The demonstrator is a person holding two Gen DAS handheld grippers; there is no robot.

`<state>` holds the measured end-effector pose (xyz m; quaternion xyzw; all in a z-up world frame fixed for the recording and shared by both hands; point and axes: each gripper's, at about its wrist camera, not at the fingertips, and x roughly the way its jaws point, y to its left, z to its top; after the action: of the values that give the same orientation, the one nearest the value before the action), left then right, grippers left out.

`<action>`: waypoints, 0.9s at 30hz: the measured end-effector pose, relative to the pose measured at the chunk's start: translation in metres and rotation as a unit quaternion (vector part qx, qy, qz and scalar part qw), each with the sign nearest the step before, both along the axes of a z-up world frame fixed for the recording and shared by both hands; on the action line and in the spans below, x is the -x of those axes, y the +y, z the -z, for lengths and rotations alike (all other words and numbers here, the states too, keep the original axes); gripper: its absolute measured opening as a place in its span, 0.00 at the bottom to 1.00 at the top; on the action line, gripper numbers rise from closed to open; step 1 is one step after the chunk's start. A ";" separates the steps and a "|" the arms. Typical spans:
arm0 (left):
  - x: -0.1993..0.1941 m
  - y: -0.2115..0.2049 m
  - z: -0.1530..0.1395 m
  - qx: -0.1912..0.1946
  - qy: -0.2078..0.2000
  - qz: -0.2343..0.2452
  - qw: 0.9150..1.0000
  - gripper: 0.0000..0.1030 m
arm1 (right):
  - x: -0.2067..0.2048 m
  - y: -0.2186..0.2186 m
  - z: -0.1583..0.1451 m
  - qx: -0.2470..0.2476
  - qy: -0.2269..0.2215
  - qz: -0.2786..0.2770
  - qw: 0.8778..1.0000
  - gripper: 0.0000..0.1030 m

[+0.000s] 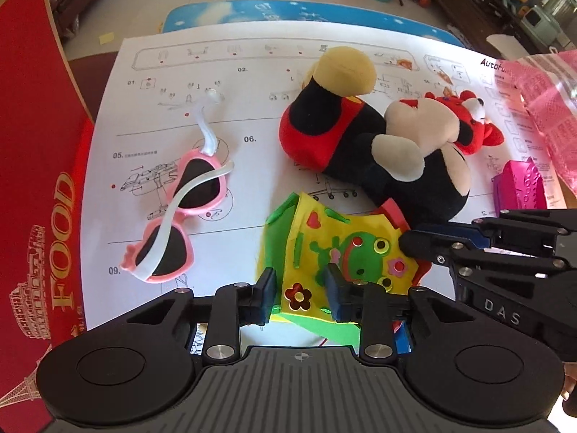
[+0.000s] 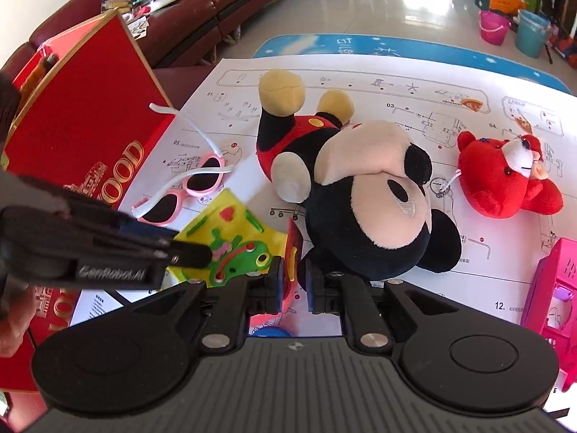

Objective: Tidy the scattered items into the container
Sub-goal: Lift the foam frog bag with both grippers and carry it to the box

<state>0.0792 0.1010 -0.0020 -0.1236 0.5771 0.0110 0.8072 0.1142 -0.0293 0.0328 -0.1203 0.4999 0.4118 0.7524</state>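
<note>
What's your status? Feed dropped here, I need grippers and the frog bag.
Left gripper straddling frog bag, grip unclear. Right gripper at its red flap, grip unclear. Mouse plush crowding alongside.

Blue table (image 1: 202, 14) — white instruction sheet (image 1: 252, 115) spread across it.

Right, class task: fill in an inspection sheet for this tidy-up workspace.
Surface: printed instruction sheet over a blue tabletop.
Job's things: red FOOD box at left; pink heart sunglasses, mouse plush, red bear plush, yellow frog foam bag and pink plastic toy lying loose.
Clutter: pink plastic bag at the sheet's edge.
Grippers: left tongs closed on the foam bag; right tongs narrowly apart around a red foam piece, contact unclear.
Cables: nothing seen.
Surroundings: sofa, buckets on tiled floor.
</note>
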 end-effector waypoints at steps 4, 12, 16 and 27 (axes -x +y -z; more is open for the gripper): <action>0.006 -0.005 0.001 -0.010 -0.001 0.012 1.000 0.58 | 0.002 0.007 0.002 0.002 -0.001 -0.002 1.000 0.22; 0.008 -0.007 0.013 -0.006 0.015 0.012 1.000 0.61 | -0.004 0.008 0.016 0.005 0.016 0.020 1.000 0.24; 0.009 -0.015 0.008 0.009 0.012 0.021 1.000 0.26 | 0.004 0.011 0.013 0.008 0.001 0.012 1.000 0.14; 0.027 -0.010 -0.012 0.025 -0.004 -0.005 1.000 0.05 | 0.013 0.001 -0.015 -0.011 -0.011 0.001 1.000 0.12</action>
<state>0.0522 0.0911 0.0098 -0.1461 0.5731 -0.0002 0.8063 0.1011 -0.0284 0.0480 -0.1160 0.4871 0.4153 0.7594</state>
